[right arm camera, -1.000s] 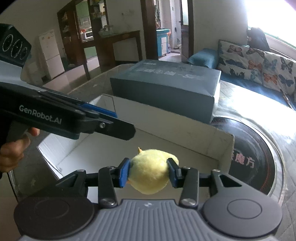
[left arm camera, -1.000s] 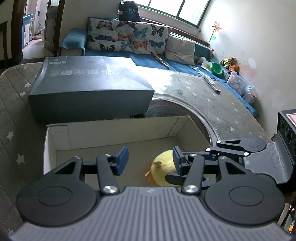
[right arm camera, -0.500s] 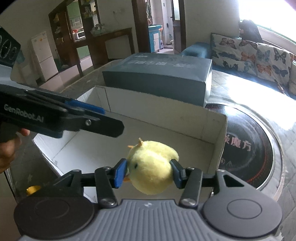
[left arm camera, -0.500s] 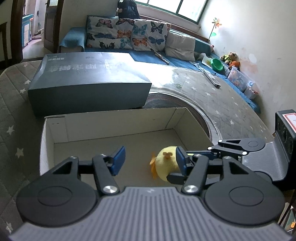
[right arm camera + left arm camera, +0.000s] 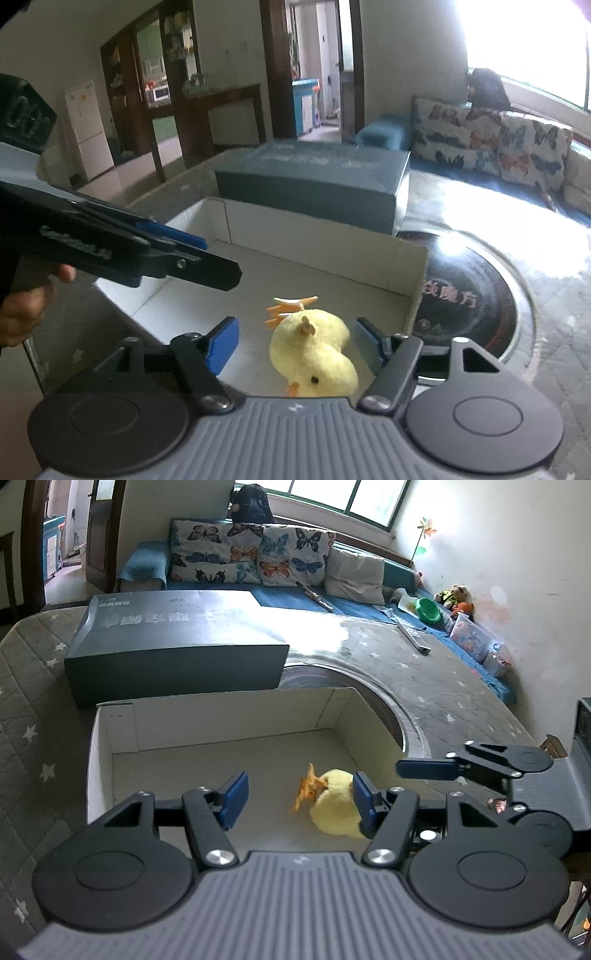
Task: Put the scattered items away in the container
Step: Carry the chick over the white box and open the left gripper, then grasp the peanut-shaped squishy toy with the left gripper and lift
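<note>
Lying on its side on the pale, matte floor of the container, a yellow plush chick is shown with fuzzy rounded body, orange felt feet splayed upward and a small black bead eye. It is seen between, but untouched by, the blue-padded fingers of the right gripper, whose jaws are spread wide with a clear gap on each side. The container is an open, shallow cardboard box of rectangular form, with smooth off-white inner walls and folded corner flaps. The left gripper is held over the same box, its black jointed linkages parted wide and nothing gripped between its flat blue pads; a hand is visible on its handle in the right wrist view. Just behind the box stands a dark grey-blue rectangular carton with a faintly glossy printed lid. Both rest on a quilted grey table cover patterned with white stars, beside a glossy black circular inset bearing pink characters.
</note>
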`<state>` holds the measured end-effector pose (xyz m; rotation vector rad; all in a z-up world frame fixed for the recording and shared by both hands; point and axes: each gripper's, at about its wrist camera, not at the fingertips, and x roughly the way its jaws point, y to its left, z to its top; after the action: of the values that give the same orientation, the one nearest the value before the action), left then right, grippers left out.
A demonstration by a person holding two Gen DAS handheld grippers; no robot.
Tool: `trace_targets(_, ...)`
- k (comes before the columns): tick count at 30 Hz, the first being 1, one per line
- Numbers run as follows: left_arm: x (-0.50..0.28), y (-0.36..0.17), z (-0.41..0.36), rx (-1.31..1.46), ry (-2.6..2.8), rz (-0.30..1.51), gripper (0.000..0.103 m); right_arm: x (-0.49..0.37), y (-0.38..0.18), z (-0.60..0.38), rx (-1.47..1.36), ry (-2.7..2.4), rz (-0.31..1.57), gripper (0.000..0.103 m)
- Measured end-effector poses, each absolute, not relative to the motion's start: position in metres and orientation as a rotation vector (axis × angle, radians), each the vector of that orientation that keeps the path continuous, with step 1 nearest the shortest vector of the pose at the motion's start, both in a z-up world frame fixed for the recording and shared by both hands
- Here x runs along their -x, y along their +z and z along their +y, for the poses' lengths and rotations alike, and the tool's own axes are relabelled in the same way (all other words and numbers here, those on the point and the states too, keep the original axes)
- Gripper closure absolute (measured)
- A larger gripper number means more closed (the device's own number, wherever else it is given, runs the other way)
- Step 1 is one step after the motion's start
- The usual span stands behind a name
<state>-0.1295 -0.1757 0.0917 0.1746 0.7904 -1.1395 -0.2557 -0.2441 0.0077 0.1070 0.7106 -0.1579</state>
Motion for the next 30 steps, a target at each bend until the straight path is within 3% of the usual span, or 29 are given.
trace_targets(4, 0.146, 0.098, -0.169, -0.185, -1.164, 0.761, 0.033, 0.28, 0.009, -0.235, -0.086, -0.172, 0.692, 0.024)
trace_targets(17, 0.211, 0.09, -0.165, -0.246, -1.296, 0.752, 0.033, 0.339, -0.002, -0.217, -0.074, -0.209, 0.678, 0.023)
trace_targets(24, 0.235, 0.076, -0.181, -0.313, -1.335, 0.783, 0.034, 0.35, -0.026, -0.217, -0.121, -0.221, 0.716, 0.03)
trace_targets(30, 0.239, 0.056, -0.199, -0.34, -1.345, 0.856, 0.045, 0.356, -0.038, -0.218, -0.149, -0.226, 0.726, 0.037)
